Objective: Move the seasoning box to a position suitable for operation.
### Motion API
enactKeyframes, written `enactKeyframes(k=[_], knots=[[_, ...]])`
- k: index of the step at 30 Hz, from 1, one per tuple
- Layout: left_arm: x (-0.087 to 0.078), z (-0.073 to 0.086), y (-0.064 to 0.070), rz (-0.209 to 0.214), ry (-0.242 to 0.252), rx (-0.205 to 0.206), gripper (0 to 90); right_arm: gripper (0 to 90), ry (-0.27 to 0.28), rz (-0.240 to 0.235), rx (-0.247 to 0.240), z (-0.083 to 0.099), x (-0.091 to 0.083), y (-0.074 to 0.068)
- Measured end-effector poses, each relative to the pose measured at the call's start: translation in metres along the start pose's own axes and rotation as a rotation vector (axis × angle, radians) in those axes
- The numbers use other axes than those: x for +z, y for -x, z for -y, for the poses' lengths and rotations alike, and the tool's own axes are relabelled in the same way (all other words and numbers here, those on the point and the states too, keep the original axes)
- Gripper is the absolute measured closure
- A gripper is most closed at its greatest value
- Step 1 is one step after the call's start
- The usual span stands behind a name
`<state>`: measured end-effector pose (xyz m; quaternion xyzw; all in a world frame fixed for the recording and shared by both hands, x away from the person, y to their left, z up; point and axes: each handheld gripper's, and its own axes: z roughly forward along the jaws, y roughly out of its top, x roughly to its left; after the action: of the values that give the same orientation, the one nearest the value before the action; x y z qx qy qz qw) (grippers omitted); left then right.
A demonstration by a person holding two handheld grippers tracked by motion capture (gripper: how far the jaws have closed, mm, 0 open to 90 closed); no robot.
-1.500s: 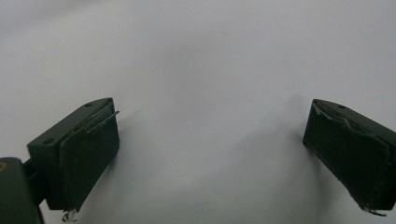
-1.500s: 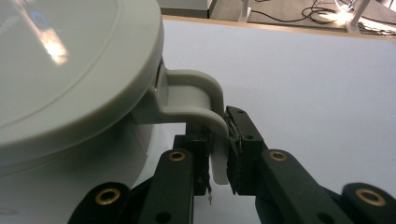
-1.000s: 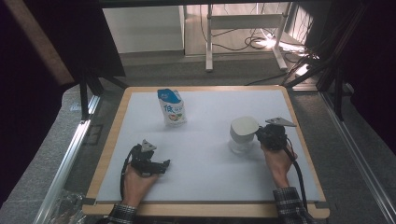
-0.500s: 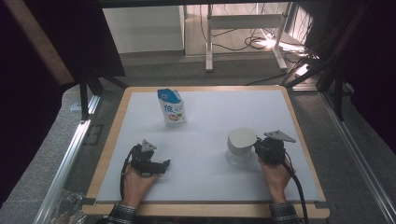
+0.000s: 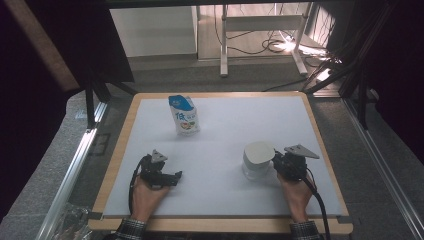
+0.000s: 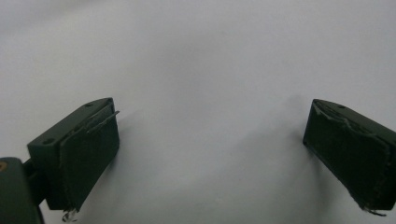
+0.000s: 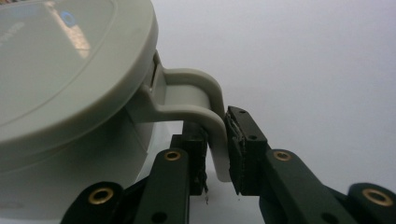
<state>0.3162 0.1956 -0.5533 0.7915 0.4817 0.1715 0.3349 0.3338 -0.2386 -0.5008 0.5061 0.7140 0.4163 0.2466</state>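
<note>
While the left gripper (image 5: 175,176) gapes empty at lower left, the right gripper (image 7: 215,154) clamps the jug (image 5: 258,159) handle (image 7: 205,100), lower right.

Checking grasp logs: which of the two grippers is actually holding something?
The right gripper, shut on the handle of the lidded jug. The left gripper is open over bare table.

The lidded jug (image 7: 70,93) looks like smooth pale plastic; its lid has a soft sheen that catches reflections, and its handle (image 7: 196,100) is matt. The right hand-held gripper (image 7: 215,154) is matt black with brass-coloured rivets and rough, frayed pads. The surface (image 5: 225,125) is matt white, framed in light wood. The pouch (image 5: 184,115) looks glossy.
</note>
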Motion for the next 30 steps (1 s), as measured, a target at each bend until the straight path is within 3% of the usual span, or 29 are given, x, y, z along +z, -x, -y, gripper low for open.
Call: enactKeyframes(k=[6, 14, 19, 24, 30], knots=[[0.000, 0.000, 0.000, -0.001, 0.000, 0.004, 3.3, 65.3, -0.035, -0.048, -0.034, -0.001, -0.005, 0.004], [0.000, 0.000, 0.000, 0.000, 0.000, 0.000, 3.3, 65.3, -0.073, -0.089, -0.037, -0.006, -0.016, 0.010], [0.000, 0.000, 0.000, 0.000, 0.000, 0.000, 3.3, 75.5, -0.104, -0.123, -0.077, -0.013, -0.029, 0.012], [0.000, 0.000, 0.000, 0.000, 0.000, 0.000, 3.3, 86.5, -0.108, -0.148, -0.084, -0.022, -0.036, 0.016], [0.000, 0.000, 0.000, 0.000, 0.000, 0.000, 3.3, 89.7, -0.097, -0.142, -0.112, -0.037, -0.043, 0.013]])
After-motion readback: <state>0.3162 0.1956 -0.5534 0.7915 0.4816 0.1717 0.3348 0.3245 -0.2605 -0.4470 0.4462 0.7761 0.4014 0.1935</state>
